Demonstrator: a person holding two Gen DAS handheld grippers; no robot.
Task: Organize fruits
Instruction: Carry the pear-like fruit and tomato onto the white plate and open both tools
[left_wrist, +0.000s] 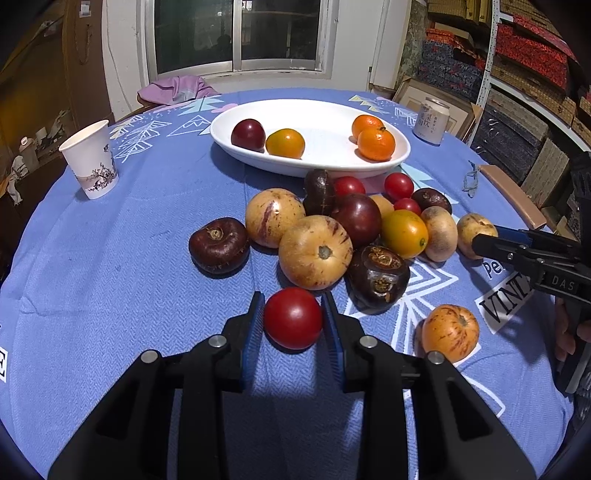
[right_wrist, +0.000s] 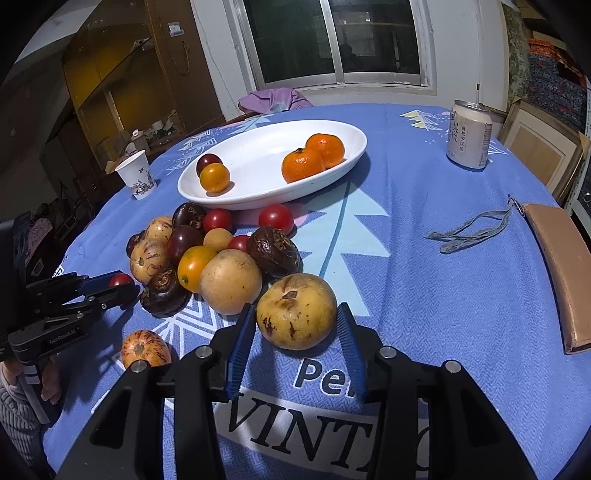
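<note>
Left wrist view: the left gripper (left_wrist: 293, 314) has its blue pads on either side of a red tomato (left_wrist: 293, 318) that sits on the blue tablecloth (left_wrist: 110, 277) near the table's near edge; the pads touch or nearly touch its sides, and I cannot tell whether they press it. Just beyond lies the fruit pile (left_wrist: 332, 229), mid-table. The white dish (left_wrist: 310, 136) stands behind the pile toward the far edge, holding a plum (left_wrist: 248, 134), an orange tomato (left_wrist: 285, 143) and two mandarins (left_wrist: 373, 138). A paper cup (left_wrist: 92, 158) stands at the left edge, a can (left_wrist: 431, 120) at the far right.

Right wrist view: the right gripper (right_wrist: 295, 328) is spread wide around a yellow melon (right_wrist: 296, 311) at the pile's near side, with a visible gap on each side. A striped fruit (right_wrist: 146, 349) lies apart, near the left. A tan wallet (right_wrist: 561, 273) with a strap (right_wrist: 469, 230) lies along the right edge.
</note>
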